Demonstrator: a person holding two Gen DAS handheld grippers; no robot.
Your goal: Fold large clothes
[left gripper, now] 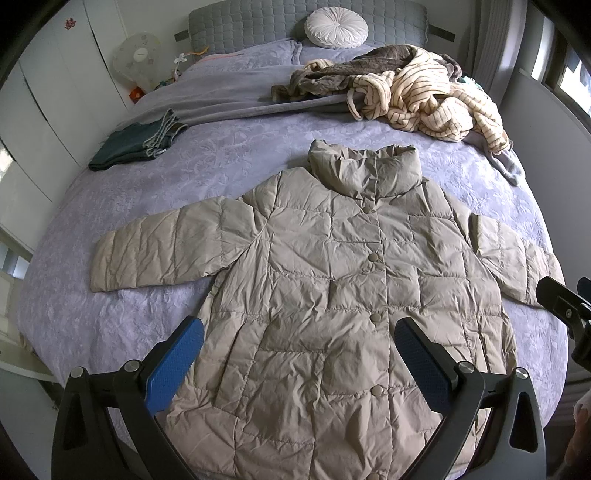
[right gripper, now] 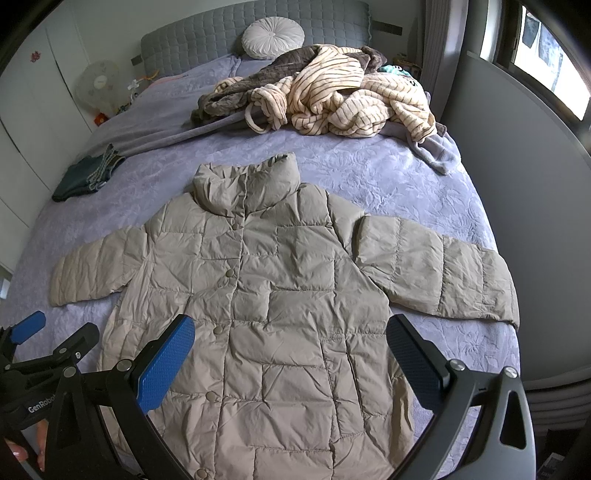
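Note:
A beige quilted puffer jacket (left gripper: 332, 277) lies flat, front up and buttoned, on the lilac bedspread (left gripper: 147, 192), both sleeves spread out. It also shows in the right wrist view (right gripper: 280, 302). My left gripper (left gripper: 299, 343) is open and empty, held above the jacket's lower half. My right gripper (right gripper: 290, 339) is open and empty, above the jacket's lower right part. The right gripper's body shows at the right edge of the left wrist view (left gripper: 565, 302). The left gripper shows at the lower left of the right wrist view (right gripper: 29, 332).
A heap of striped cream and brown clothes (left gripper: 410, 92) lies at the bed's far right. Folded dark green and denim clothes (left gripper: 136, 142) lie at the far left. A round white cushion (left gripper: 336, 27) leans on the grey headboard. A fan (left gripper: 136, 59) stands beside the bed.

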